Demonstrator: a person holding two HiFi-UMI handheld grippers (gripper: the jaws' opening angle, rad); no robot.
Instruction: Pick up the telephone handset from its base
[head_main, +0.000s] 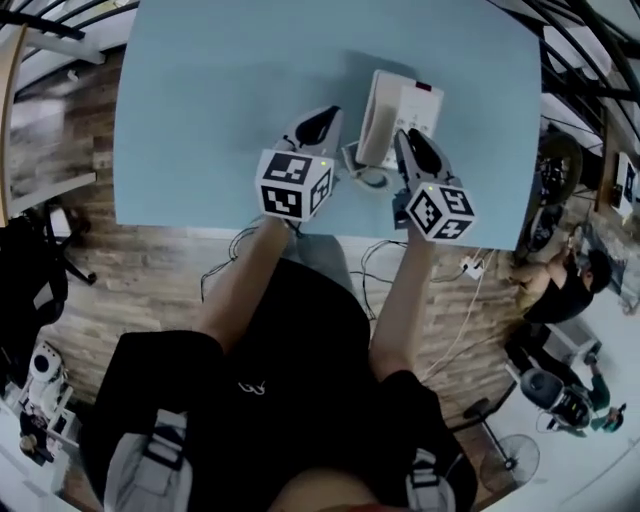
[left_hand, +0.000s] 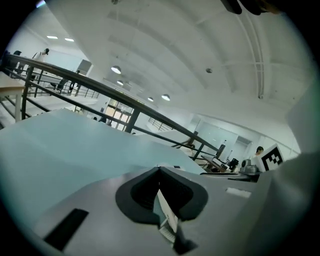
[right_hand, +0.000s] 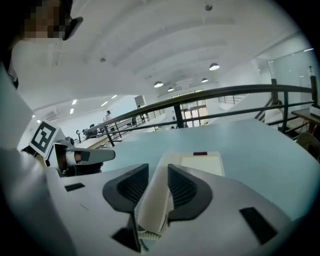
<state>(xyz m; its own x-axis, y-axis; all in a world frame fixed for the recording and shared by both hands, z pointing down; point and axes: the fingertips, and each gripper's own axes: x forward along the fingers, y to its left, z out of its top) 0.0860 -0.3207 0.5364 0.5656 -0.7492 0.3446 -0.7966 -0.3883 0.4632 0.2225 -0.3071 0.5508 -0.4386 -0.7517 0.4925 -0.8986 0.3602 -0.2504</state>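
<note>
A white telephone base (head_main: 420, 104) stands on the light blue table (head_main: 210, 100), with the handset (head_main: 377, 120) lying along its left side. My right gripper (head_main: 408, 142) hangs over the base's near edge, just right of the handset. In the right gripper view its jaws stand apart (right_hand: 157, 175) and the handset (right_hand: 155, 202) runs through the gap, the base (right_hand: 201, 163) beyond it. Whether the pads touch it I cannot tell. My left gripper (head_main: 318, 124) sits left of the phone, its jaws (left_hand: 160, 172) closed tip to tip, empty.
The coiled cord (head_main: 372, 178) loops off the handset's near end by the table's front edge. Cables and a power strip (head_main: 470, 268) lie on the wooden floor below. A metal railing (right_hand: 215, 100) runs behind the table. People sit at the right (head_main: 560, 290).
</note>
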